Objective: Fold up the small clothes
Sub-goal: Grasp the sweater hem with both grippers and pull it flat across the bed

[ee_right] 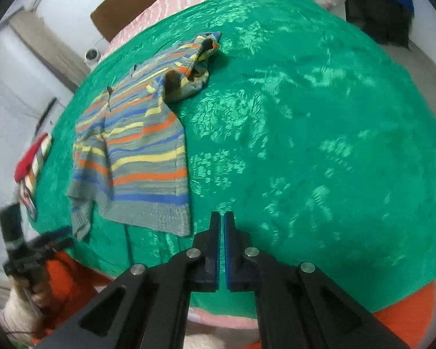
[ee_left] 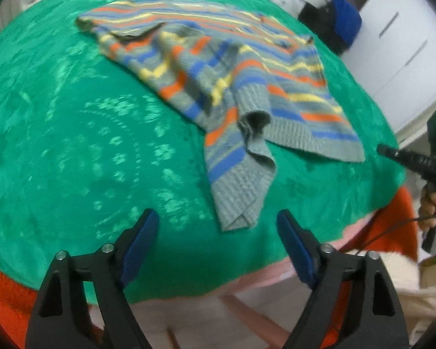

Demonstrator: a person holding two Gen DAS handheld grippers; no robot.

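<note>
**Sweater laid out, one sleeve folded in, both grippers off the cloth**

Sweater [ee_left: 218, 67], striped grey/orange/blue/yellow, lies on the green bedspread [ee_left: 72, 145], toward the near edge of the bed. Body roughly flat. One sleeve [ee_left: 241, 174] is pulled across the front and trails off past the ribbed hem, its cuff resting on the bedspread; that looks like a first fold-in, so the garment narrows before being doubled over. In the right wrist view the other sleeve [ee_right: 189, 69] is bunched near the shoulder, not yet tidied.

Left gripper [ee_left: 218, 226] hovers just short of the trailing cuff, fingers spread wide, holding nothing. Wide gap probably so it can drop over the cuff or hem edge. Cuff sits between the two blue pads [ee_left: 139, 244] in line of sight but not touching them.

Right gripper [ee_right: 221, 218] is over bare bedspread just beside the hem corner, fingers nearly together with only a thin slit between, nothing pinched. Seems parked out of the way, or resting between grabs.

Striped cloth with a red piece [ee_right: 32, 160] sits at the bed edge beyond the sweater, likely other clothes, hard to tell. Frames blurry.

Judgement: early-to-middle of the fold; sleeve needs straightening onto the body next. Loose knit may sag or slide when lifted by one edge.
</note>
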